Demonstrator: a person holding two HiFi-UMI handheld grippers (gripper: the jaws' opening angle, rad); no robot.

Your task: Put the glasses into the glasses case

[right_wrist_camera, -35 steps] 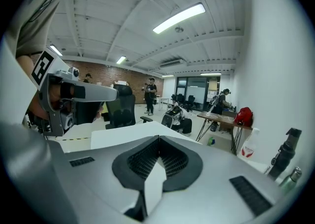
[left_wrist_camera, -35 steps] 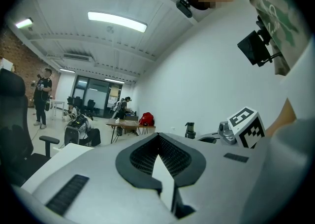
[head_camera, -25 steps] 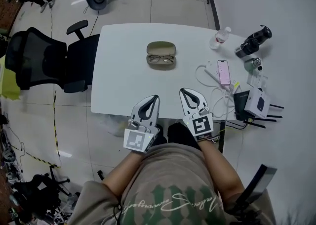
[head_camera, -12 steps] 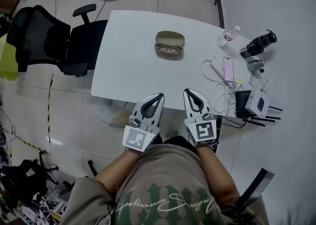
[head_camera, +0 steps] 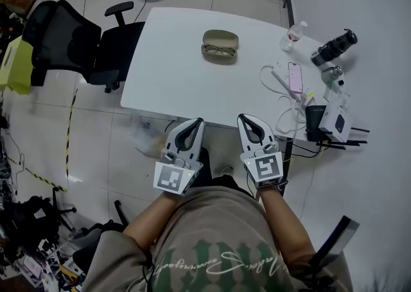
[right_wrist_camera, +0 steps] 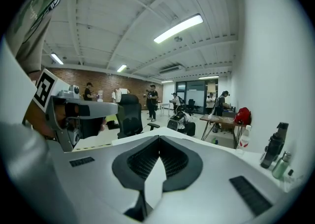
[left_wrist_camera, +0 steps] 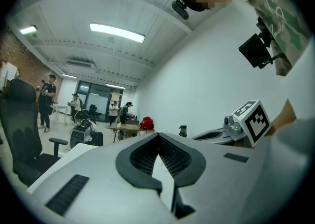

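An open olive glasses case lies on the far middle of the white table. A pair of dark-rimmed glasses rests in its near half. Both grippers hover side by side at the table's near edge, far short of the case. My left gripper has its jaws closed tip to tip with nothing between them. My right gripper is the same, shut and empty. In the left gripper view the left gripper points over the table, and in the right gripper view the right gripper does likewise.
A black office chair stands at the table's left. On the right side lie a water bottle, a pink phone, white cables, a black camera lens and a white box with antennas. People stand far off in the room.
The head view has shifted, and the table now sits farther from the grippers. Both grippers have drawn back from over the table's near edge. They stay shut.
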